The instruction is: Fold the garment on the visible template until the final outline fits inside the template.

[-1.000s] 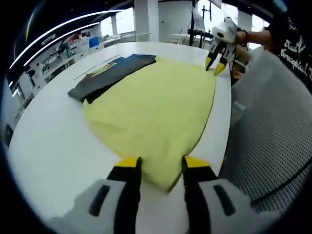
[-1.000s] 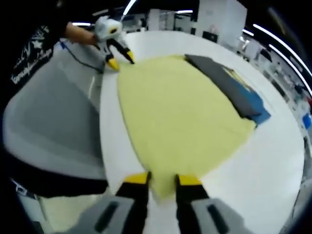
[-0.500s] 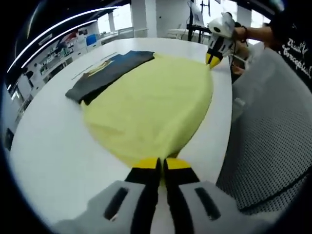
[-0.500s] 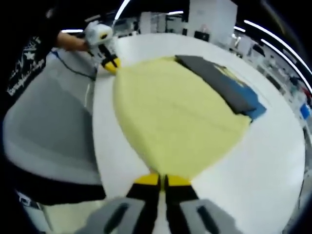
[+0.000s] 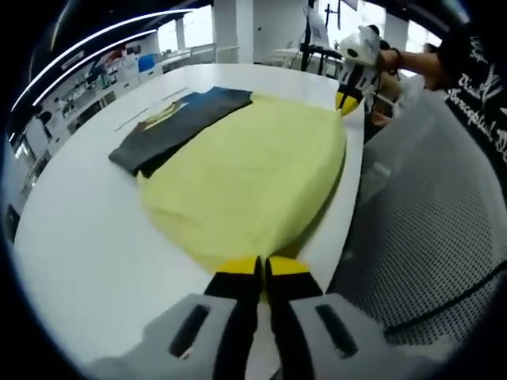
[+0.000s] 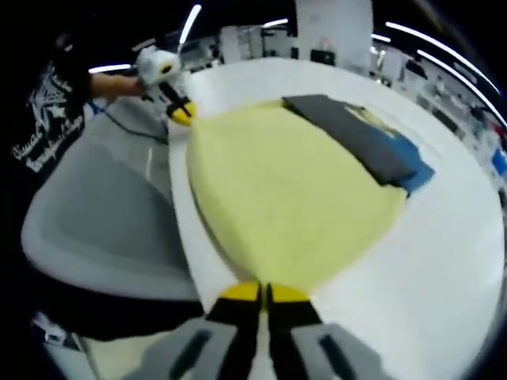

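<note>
A pale yellow garment (image 5: 245,174) lies spread on the white table (image 5: 79,237). My left gripper (image 5: 262,267) is shut on its near corner, and the cloth there is lifted a little off the table. Across the cloth, the right gripper (image 5: 345,101) is pinched on the opposite corner. In the right gripper view the same yellow garment (image 6: 285,190) stretches away from my right gripper (image 6: 264,293), shut on its corner, toward the left gripper (image 6: 182,113). A dark grey and blue template (image 5: 178,115) (image 6: 356,142) lies under the garment's far side.
A grey mesh chair (image 5: 420,229) (image 6: 95,229) stands against the table's edge beside the garment. A person's arm (image 5: 412,59) and black printed shirt (image 6: 51,119) show behind the grippers. Shelves and desks line the room beyond the table.
One second ago both grippers stood open around the garment's corners; they have closed on them. The near edge of the cloth has since risen slightly and drawn taut between them.
</note>
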Available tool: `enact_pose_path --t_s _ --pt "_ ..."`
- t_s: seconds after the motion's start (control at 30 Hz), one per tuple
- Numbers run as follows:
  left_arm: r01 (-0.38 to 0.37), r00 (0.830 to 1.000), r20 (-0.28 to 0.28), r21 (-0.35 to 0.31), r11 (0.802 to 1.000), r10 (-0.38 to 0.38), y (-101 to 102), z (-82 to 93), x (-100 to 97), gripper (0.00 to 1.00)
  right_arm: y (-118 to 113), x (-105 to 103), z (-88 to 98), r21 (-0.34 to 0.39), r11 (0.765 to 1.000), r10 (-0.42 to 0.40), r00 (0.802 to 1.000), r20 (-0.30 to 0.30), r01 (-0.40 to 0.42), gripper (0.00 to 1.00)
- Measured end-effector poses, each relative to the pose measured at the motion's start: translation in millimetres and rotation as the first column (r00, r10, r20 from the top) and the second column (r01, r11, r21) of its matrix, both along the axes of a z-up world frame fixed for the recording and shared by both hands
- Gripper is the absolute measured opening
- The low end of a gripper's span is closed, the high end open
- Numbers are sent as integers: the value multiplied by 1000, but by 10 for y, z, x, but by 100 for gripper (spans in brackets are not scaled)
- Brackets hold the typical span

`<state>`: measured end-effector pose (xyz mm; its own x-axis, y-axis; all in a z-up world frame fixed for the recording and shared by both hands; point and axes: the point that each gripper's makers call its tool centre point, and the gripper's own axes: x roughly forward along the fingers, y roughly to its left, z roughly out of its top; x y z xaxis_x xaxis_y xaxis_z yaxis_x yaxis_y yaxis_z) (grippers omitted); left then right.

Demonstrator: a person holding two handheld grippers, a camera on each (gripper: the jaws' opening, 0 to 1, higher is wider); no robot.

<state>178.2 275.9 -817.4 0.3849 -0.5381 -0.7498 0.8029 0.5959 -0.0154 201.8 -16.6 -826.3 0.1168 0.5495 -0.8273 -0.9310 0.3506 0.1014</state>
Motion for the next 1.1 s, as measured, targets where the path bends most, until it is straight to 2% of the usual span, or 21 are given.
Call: enact_pose_path --t_s 0.2,0.43,0.63,0.73,0.87,0.97,1.1 --pt "-42 999 -31 -47 998 41 41 69 -114 0 11 -152 111 4 1000 9 1000 -23 -9 0" --pt "-62 997 -41 -67 996 60 41 167 -256 0 6 -300 234 10 1000 14 999 -39 -14 0" --pt "-55 997 -63 -84 995 50 24 295 -355 0 -5 -368 339 -1 999 33 999 -37 -33 0" --pt "-63 996 -62 -84 994 58 12 364 -302 0 -16 -310 404 -9 999 35 999 -10 -35 0" --pt "-57 998 -24 -76 995 55 -11 507 -172 0 -38 -199 470 -23 999 39 998 40 -38 0" --pt "-53 999 -14 -80 995 52 -19 589 -96 0 -44 -52 543 -28 999 27 995 94 -24 0" --pt "-31 999 30 -60 998 33 -16 715 59 0 -25 165 698 -15 1000 4 986 164 -1 0"
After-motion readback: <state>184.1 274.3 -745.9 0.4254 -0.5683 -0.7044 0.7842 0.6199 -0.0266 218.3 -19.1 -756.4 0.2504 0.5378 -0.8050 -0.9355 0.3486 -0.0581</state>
